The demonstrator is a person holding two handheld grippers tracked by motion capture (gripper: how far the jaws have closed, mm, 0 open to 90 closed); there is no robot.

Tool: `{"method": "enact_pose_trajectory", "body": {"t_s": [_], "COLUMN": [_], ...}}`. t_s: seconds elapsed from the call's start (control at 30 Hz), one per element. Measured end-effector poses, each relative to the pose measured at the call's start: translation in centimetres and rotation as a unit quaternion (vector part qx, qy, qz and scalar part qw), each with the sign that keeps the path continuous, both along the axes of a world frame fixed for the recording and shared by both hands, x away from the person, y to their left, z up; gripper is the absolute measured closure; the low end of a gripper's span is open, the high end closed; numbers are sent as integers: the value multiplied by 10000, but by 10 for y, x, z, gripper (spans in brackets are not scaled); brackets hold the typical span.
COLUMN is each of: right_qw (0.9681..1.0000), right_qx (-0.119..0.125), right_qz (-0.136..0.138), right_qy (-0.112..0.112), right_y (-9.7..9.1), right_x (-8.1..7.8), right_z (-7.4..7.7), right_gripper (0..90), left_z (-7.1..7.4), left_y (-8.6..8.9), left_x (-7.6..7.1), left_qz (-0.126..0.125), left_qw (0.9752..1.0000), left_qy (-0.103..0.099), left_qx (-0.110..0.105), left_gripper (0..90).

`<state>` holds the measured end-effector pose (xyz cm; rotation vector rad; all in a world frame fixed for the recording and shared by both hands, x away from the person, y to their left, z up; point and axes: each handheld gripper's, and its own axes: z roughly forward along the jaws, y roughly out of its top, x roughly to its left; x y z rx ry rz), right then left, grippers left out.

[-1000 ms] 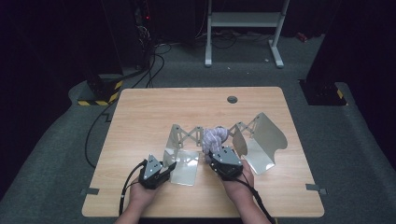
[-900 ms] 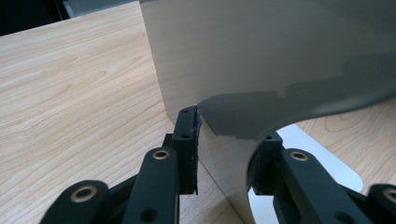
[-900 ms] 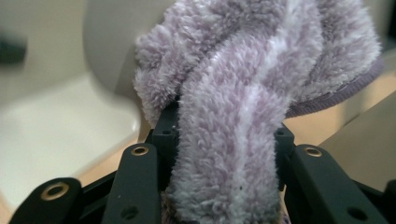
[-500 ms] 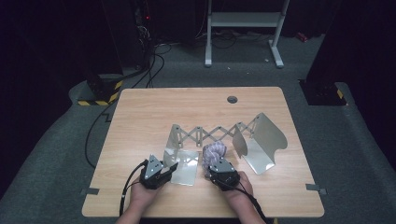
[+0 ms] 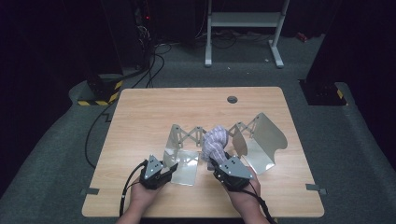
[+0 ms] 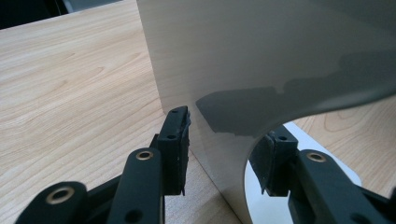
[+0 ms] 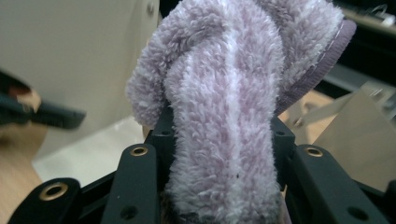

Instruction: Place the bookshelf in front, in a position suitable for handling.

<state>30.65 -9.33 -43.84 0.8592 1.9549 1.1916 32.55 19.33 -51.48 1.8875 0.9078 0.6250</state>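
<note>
A metal fold-out rack stands mid-table: a left panel (image 5: 183, 169), scissor links (image 5: 194, 134) and a curved right panel (image 5: 264, 135). My left gripper (image 5: 173, 167) straddles the left panel's upright plate (image 6: 261, 56). Its jaws have just been opening, and the pads of the left gripper (image 6: 226, 149) stand off the plate between them. My right gripper (image 5: 215, 161) is shut on a rolled lilac towel (image 5: 215, 140), held upright between the two panels. The fluffy towel (image 7: 224, 93) rises out of the jaws of the right gripper (image 7: 219, 158).
The wooden table (image 5: 140, 121) has a round cable hole (image 5: 232, 99) near its far edge. Behind it, cables and a yellow-and-black striped box (image 5: 100, 95) lie on the grey floor, beside a white stand (image 5: 243, 28). The left gripper's jaw (image 7: 46, 114) shows at left in the right gripper view.
The right gripper drew the towel back toward the table's front edge, then carried it forward and up between the panels again. The left hand has kept its place at the left panel.
</note>
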Motion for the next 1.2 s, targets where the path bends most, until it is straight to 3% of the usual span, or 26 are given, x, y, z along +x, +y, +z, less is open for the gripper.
{"method": "enact_pose_trajectory", "body": {"t_s": [0.13, 0.3, 0.33, 0.43, 0.6, 0.73, 0.77, 0.9, 1.1, 1.2], "right_qw": [9999, 9996, 9987, 9969, 9909, 9827, 9826, 9844, 9930, 9964], "right_qx": [78, -188, -322, -487, -851, -1125, -1102, -1015, -749, -630], "right_qz": [20, 81, 82, 105, 87, 18, 20, 13, -55, -114], "right_qy": [-63, 192, 386, 613, 1042, 1474, 1498, 1435, 916, 555], "right_y": [-1, 7, 9, 12, 17, 18, 18, 17, 13, 12], "right_x": [2, 7, 11, 15, 26, 39, 41, 42, 39, 37], "right_z": [5, -9, -20, -33, -60, -79, -81, -76, -51, -32], "right_gripper": [593, 596, 597, 597, 597, 596, 596, 598, 599, 599], "left_z": [0, 0, 0, 0, 0, 0, 0, -1, 0, 0], "left_y": [0, 0, 0, 0, 0, 0, 0, -1, 0, 0], "left_x": [0, 0, 0, 0, 0, 0, 0, 0, 0, 0], "left_qz": [-10, -20, -36, -41, -44, -48, -45, -23, -9, -4], "left_qw": [10000, 10000, 10000, 10000, 10000, 10000, 10000, 10000, 10000, 10000], "left_qy": [-20, 1, 1, 10, 13, -1, 0, 19, -18, -18], "left_qx": [-5, -14, -18, -21, -25, -20, -19, -23, -12, 7], "left_gripper": [598, 601, 602, 605, 607, 611, 612, 615, 625, 627]}}
